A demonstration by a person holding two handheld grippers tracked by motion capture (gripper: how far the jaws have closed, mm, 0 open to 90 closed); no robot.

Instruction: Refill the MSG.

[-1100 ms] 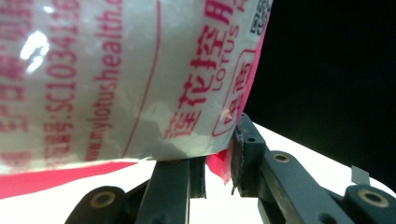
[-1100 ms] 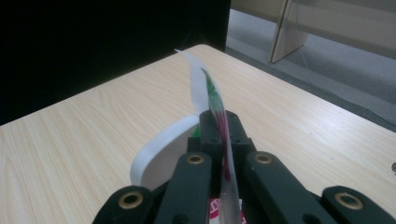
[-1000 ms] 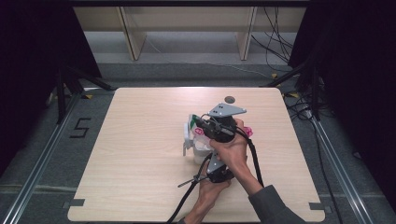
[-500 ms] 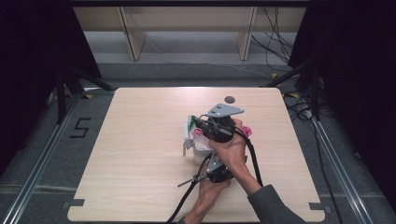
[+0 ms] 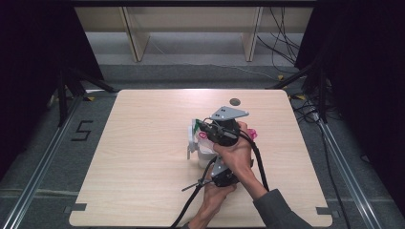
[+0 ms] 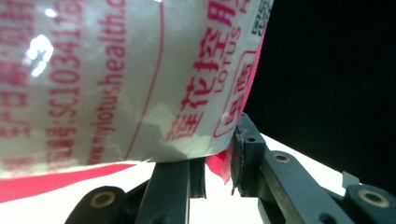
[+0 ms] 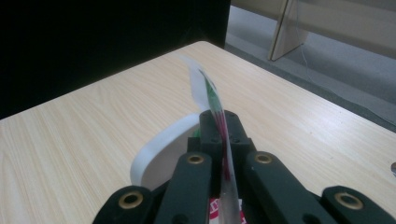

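Plastic packet (image 6: 116,79), white film with red print: judged light, thin, limp and slick, prone to crumple or tear if pulled hard. Best hold is on the flat sealed edges, not the bulging middle. In the high view it sits just right of centre frame, above the table (image 5: 143,143), between the two hands. Left hand-held gripper (image 6: 219,158): jaws narrow, pinching the packet's lower corner, the film rising up and to the left of that view. Right hand-held gripper (image 7: 219,126): jaws fully closed on another edge, the film standing edge-on, upward from the tips at frame centre. White curved piece (image 7: 154,149) lies just left of those jaws; what it is I cannot tell.
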